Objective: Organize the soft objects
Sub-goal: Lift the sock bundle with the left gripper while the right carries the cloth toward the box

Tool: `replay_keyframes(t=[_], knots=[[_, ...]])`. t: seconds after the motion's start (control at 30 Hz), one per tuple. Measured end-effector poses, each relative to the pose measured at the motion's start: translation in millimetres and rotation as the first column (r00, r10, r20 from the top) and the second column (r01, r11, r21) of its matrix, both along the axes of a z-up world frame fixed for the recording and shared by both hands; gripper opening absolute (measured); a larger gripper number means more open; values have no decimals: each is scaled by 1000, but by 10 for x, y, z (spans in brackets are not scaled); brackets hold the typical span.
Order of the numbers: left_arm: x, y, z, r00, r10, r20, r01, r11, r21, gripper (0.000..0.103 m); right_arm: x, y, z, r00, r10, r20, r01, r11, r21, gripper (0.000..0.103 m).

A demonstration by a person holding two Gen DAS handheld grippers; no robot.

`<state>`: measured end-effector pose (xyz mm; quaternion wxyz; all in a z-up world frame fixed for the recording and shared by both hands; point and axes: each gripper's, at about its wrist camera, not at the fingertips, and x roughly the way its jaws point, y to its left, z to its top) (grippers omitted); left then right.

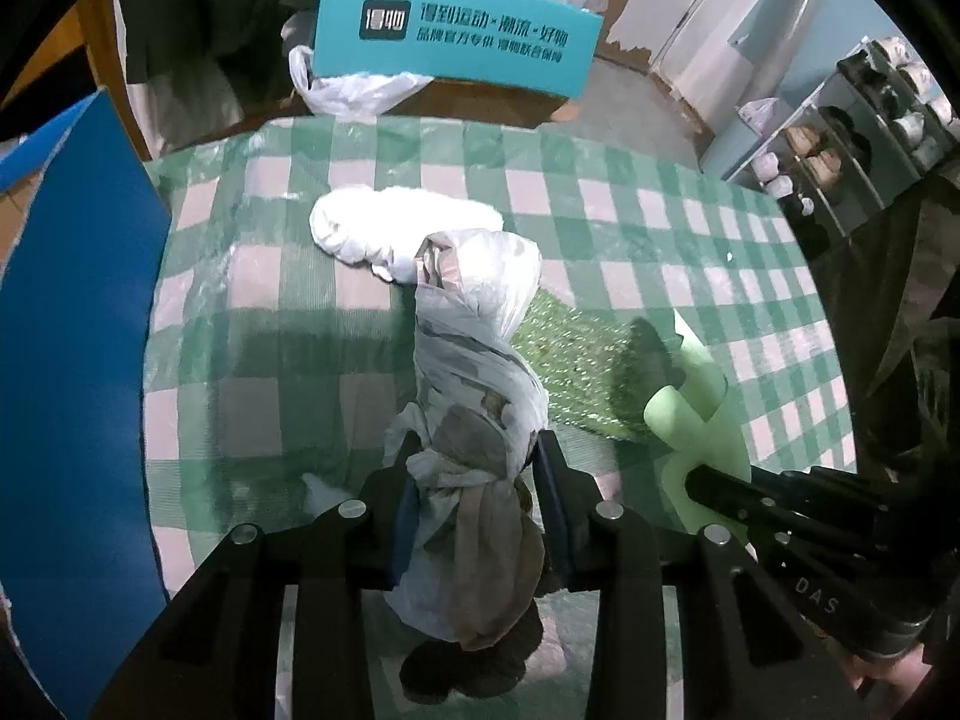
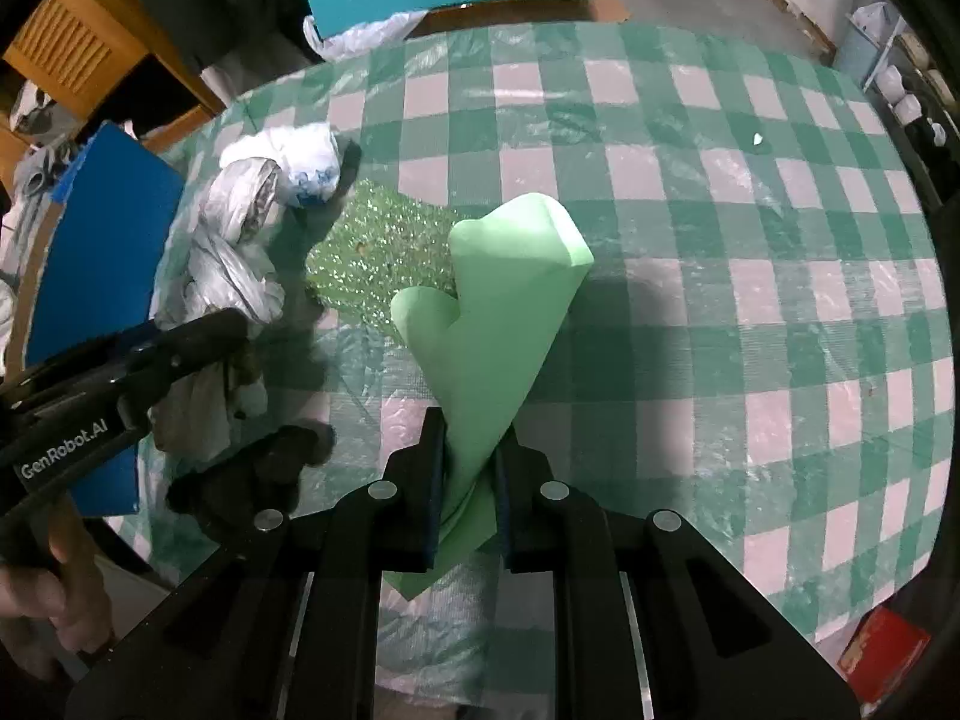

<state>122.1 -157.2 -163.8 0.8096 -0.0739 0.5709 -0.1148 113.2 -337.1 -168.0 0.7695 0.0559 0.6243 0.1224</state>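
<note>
My left gripper (image 1: pixel 474 474) is shut on a twisted white plastic bag bundle (image 1: pixel 474 360) with grey-brown cloth inside; the bundle also shows in the right wrist view (image 2: pixel 234 240). A white rolled cloth (image 1: pixel 384 228) lies just beyond it on the checked table. My right gripper (image 2: pixel 471 450) is shut on a folded light green foam sheet (image 2: pixel 510 300), held up above the table; the sheet also shows in the left wrist view (image 1: pixel 702 414). A glittery green sheet (image 2: pixel 372 246) lies flat on the table between the two grippers (image 1: pixel 576 360).
The table has a green and white checked cover (image 2: pixel 720 240). A blue board (image 1: pixel 78 330) stands at the table's left edge. A teal box (image 1: pixel 456 36) sits behind the table on a brown carton. A shoe rack (image 1: pixel 852 120) stands at the far right. A red box (image 2: pixel 882 654) is below the table's right edge.
</note>
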Motion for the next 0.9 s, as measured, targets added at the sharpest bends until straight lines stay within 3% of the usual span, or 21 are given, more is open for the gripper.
replay_keyframes(t=[0.9], knots=[[-304, 213, 621, 995, 1, 98, 5, 998, -58, 35, -111, 57, 617, 990, 25, 136, -28, 999, 19, 14]])
